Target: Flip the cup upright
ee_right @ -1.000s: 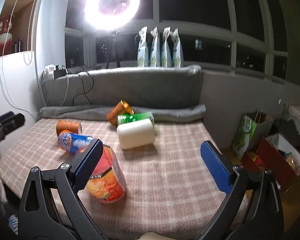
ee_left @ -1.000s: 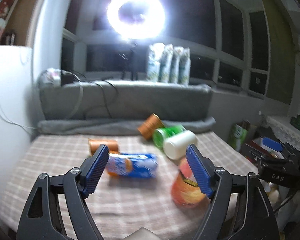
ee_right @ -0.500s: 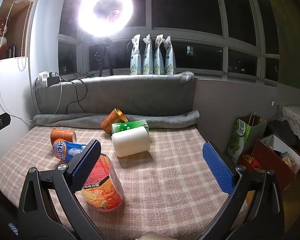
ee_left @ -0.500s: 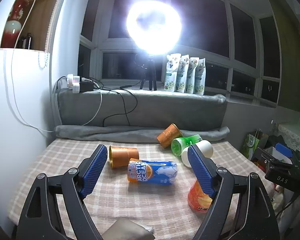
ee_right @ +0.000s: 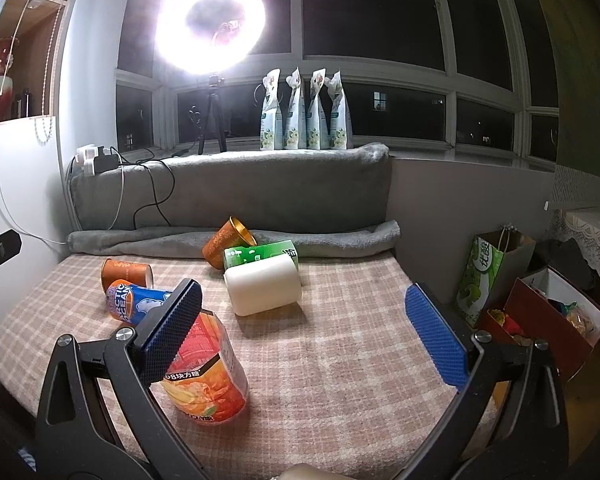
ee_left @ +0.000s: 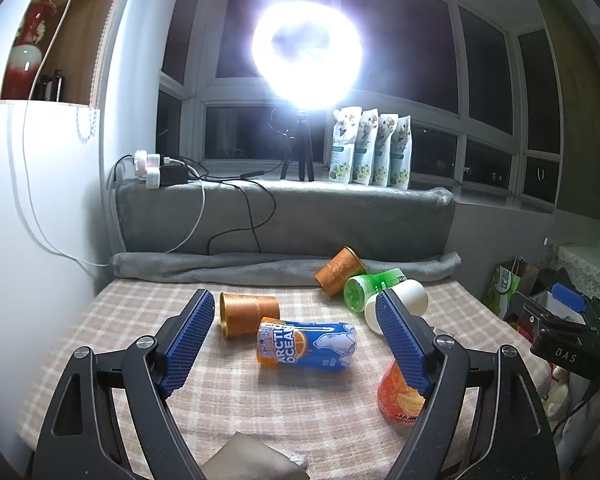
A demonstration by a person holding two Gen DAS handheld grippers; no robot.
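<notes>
both my grippers, left (ee_left: 290,342) and right (ee_right: 302,338), gape wide and empty over the checked cloth (ee_right: 340,340), blue cup (ee_left: 307,345) lying sideways mid-table between my left jaws, so i'd drop low, pinch its middle squarely, then tip it upright.

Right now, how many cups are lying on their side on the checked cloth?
5: a brown cup at back left, the blue cup in front of it, another brown cup against the grey roll, the green cup and white cup beside it.

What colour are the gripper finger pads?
Blue, with a fine ribbed texture; the pads show best in the right wrist view.
</notes>
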